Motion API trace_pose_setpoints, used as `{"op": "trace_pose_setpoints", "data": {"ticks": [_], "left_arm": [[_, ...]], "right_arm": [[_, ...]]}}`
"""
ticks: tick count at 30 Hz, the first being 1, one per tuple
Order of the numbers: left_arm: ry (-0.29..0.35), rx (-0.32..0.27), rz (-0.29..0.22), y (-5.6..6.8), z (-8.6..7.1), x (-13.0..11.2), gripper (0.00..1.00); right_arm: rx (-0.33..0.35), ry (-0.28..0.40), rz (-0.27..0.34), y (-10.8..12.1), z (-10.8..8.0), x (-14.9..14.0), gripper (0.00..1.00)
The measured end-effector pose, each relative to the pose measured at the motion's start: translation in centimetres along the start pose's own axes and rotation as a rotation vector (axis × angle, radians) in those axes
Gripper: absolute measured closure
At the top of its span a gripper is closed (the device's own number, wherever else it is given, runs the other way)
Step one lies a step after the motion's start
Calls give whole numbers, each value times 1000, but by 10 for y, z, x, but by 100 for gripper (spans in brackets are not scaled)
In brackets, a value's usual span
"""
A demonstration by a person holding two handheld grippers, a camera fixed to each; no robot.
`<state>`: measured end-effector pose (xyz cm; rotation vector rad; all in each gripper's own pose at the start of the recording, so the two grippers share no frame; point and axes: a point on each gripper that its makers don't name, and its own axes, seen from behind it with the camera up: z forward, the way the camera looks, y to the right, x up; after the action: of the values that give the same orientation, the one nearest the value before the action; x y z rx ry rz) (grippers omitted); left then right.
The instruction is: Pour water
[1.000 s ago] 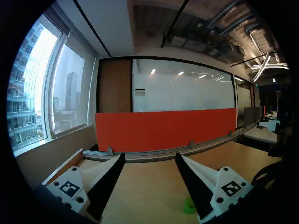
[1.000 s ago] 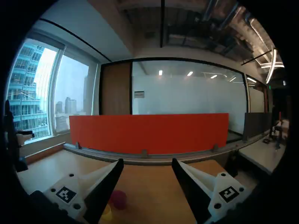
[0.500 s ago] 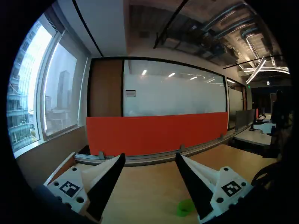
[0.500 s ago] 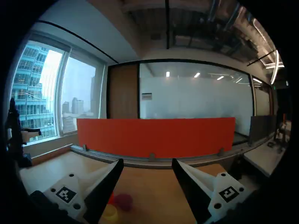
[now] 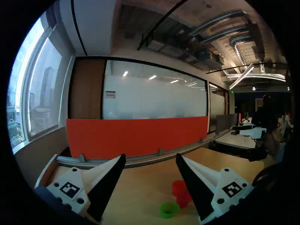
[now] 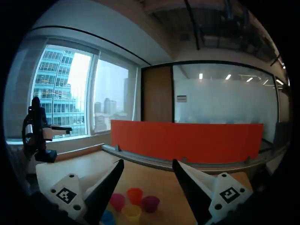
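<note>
Low in the left gripper view, the left tongs [image 5: 150, 155] stand spread wide and pinch nothing, held above the wooden counter [image 5: 146, 180]. Between their fingers, toward the right one, sit a green cup [image 5: 169, 210] and, just behind it, a red cup [image 5: 180, 192] partly hidden by that finger. Across in the right gripper view, the right tongs [image 6: 147, 161] are likewise spread and empty. Below them on the counter cluster a blue cup [image 6: 108, 217], a pink cup [image 6: 117, 201], a yellow cup [image 6: 132, 213], an orange cup [image 6: 134, 195] and a purple cup [image 6: 150, 203], close together, some perhaps touching. Whether any holds water cannot be told from here. They look like small plastic cups: probably light, smooth-walled and a little springy, easy to tip or to squeeze out of round. A hold across the middle of the wall, below the rim, with a gentle pinch seems soundest. The crowding leaves little room for a finger between neighbours.
</note>
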<state>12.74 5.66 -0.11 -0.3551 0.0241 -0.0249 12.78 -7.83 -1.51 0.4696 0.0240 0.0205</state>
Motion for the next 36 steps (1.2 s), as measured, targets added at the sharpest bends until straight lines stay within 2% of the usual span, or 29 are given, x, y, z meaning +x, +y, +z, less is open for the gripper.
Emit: {"op": "trace_pose_setpoints", "data": {"ticks": [6, 12, 18, 28, 36], "left_arm": [[-3, -42, 7, 9, -1, 0, 1], [-21, -75, 31, 16, -4, -8, 1], [-46, -122, 16, 25, -5, -18, 1], [-90, -156, 18, 27, -3, -42, 1], [-146, -162, 36, 26, -2, -73, 1]], "right_arm": [[94, 12, -2, -26, 1, 7, 0], [158, -17, -29, -47, 1, 2, 0], [227, -60, -49, -65, 0, -9, 0], [307, -149, -103, -80, -5, -48, 0], [358, -211, -111, -88, -10, -82, 0]]}}
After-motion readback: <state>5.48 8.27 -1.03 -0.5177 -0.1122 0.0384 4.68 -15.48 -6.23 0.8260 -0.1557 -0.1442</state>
